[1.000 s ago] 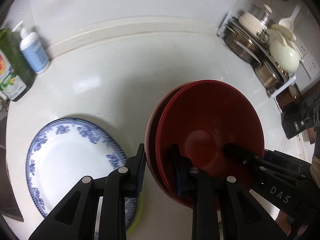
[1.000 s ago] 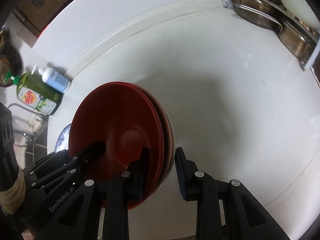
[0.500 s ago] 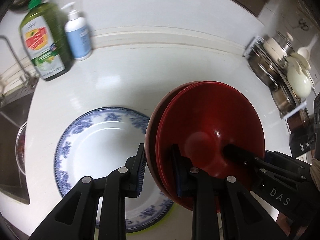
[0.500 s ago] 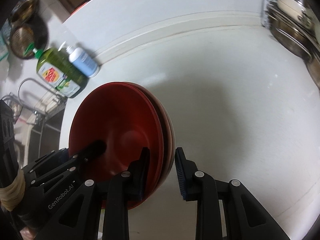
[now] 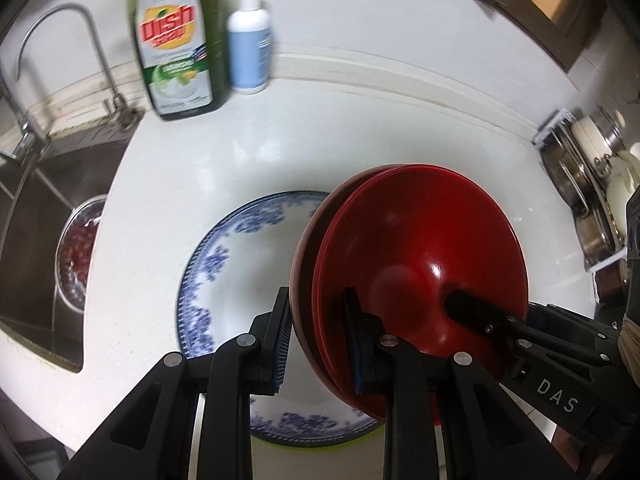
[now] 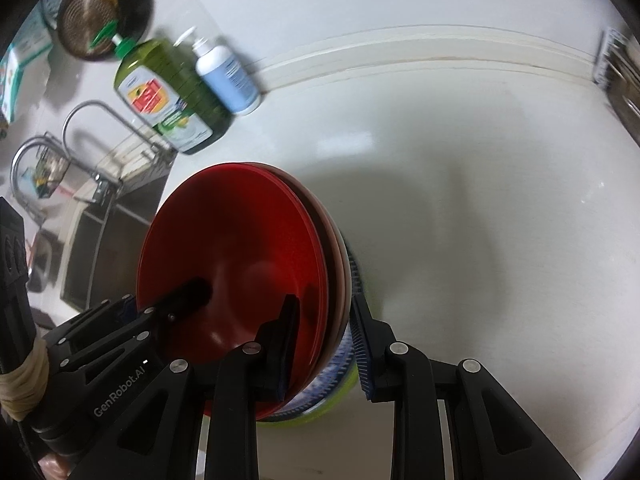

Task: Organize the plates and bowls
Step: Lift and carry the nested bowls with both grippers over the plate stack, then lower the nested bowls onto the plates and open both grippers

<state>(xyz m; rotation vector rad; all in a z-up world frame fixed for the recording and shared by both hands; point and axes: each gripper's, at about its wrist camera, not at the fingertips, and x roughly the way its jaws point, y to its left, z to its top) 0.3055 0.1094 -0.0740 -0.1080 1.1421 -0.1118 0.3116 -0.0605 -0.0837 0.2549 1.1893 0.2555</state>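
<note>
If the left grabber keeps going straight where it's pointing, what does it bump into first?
Probably the blue-and-white plate on the counter. The left gripper, clamped on the red bowls, points down at it; the bowls' lower rim might touch first, though depth is unclear.

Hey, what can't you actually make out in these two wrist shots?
- Left wrist: blue-and-white floral plate, right part hidden by the stacked red bowls.
- Left wrist: lime-green rim beneath that plate, only a sliver visible.
- Right wrist: green dish soap bottle, label blurred.
- Right wrist: metal rack, cut off by the edge.
</note>
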